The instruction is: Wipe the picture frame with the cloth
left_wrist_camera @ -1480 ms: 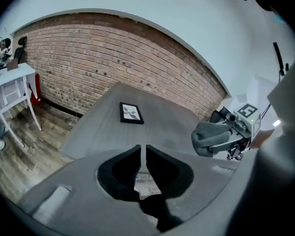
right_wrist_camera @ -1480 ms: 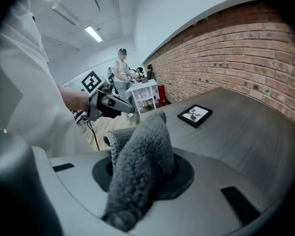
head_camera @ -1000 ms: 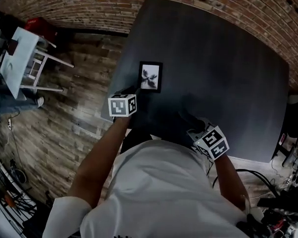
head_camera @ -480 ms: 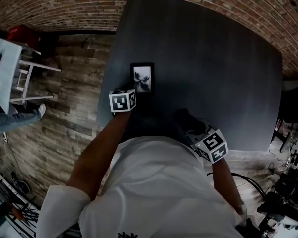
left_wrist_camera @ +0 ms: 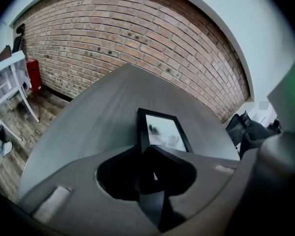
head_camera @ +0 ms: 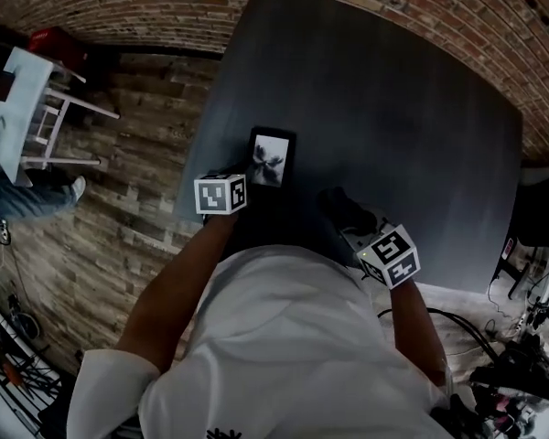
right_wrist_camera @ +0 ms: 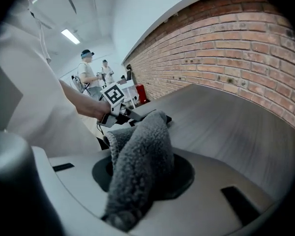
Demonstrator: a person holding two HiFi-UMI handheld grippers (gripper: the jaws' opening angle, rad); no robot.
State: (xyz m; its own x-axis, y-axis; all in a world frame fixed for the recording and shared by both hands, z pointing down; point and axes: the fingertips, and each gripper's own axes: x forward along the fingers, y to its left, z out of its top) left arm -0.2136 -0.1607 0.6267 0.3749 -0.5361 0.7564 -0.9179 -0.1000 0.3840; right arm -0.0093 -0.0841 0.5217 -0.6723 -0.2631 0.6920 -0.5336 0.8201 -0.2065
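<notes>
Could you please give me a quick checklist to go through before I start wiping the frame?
1. Cloth gripped by the right gripper: ok, the jaws are closed on it.
2. Picture frame steadied by the left gripper: ok, the jaws are closed on its near edge.
3. Cloth in contact with the picture frame: not ok, the head view shows it apart, off to the frame's right.
4. Path from cloth to frame free: ok, only bare table lies between them.
5. Frame lying flat on the table: cannot tell.
</notes>
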